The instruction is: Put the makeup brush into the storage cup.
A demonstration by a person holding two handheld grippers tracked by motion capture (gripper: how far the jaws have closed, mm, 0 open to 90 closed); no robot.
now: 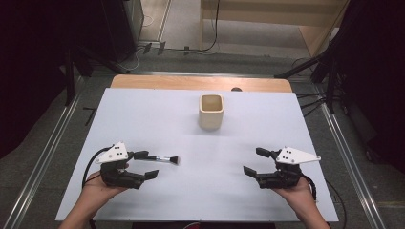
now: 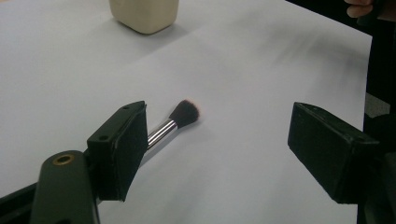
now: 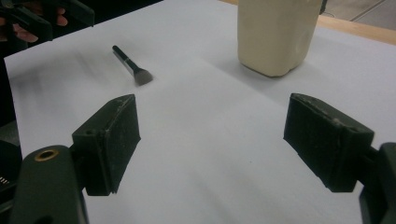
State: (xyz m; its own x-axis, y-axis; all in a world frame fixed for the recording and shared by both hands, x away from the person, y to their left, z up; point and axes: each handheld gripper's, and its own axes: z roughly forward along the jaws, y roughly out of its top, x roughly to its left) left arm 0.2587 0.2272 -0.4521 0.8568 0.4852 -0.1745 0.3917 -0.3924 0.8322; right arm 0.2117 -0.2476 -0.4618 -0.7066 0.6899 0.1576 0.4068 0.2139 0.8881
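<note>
Item 1: makeup brush, black handle, silver ferrule, dark bristle head. It lies flat on the white sheet covering the counter, at the left near side, bristles pointing toward the sheet's middle. In the left gripper view the brush lies just beyond the left-hand jaw, which hides part of its handle; whether they touch cannot be told.

Item 2: left gripper, held in a hand at the near left, jaws spread wide, released, nothing clamped between them.

Item 3: right gripper, held in a hand at the near right, well apart from the brush, jaws likewise spread wide and empty over bare sheet.

Item 4: cream cup, square-mouthed with rounded corners, upright toward the far middle of the sheet, well apart from the brush and both grippers.
</note>
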